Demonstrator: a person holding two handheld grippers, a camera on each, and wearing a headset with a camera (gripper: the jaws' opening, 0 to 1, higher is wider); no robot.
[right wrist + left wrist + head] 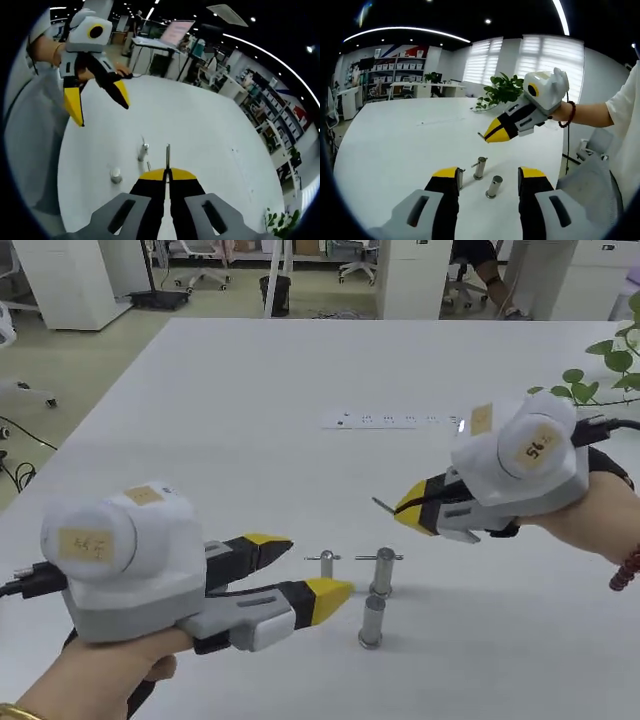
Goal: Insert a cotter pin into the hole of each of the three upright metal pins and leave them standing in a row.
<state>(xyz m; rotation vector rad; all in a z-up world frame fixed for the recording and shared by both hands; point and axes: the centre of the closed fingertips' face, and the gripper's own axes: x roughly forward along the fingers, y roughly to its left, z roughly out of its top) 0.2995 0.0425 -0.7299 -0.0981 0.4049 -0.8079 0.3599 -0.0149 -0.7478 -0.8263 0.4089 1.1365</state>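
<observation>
Three short metal pins stand upright in the middle of the white table [220,440]. The far left pin [326,564] and the far right pin [381,572] each carry a cotter pin crosswise near the top. The nearest pin [371,621] has a bare top. My left gripper [300,565] is open just left of them, with nothing between its jaws; in its own view [490,175] the pins [479,168] lie ahead. My right gripper [400,510] hovers above and right of the pins, shut on a thin cotter pin [168,155] that sticks out past its tips.
A white power strip [395,420] lies flat farther back on the table. A green plant [612,365] reaches in at the right edge. Office chairs and cabinets stand on the floor beyond the table's far edge.
</observation>
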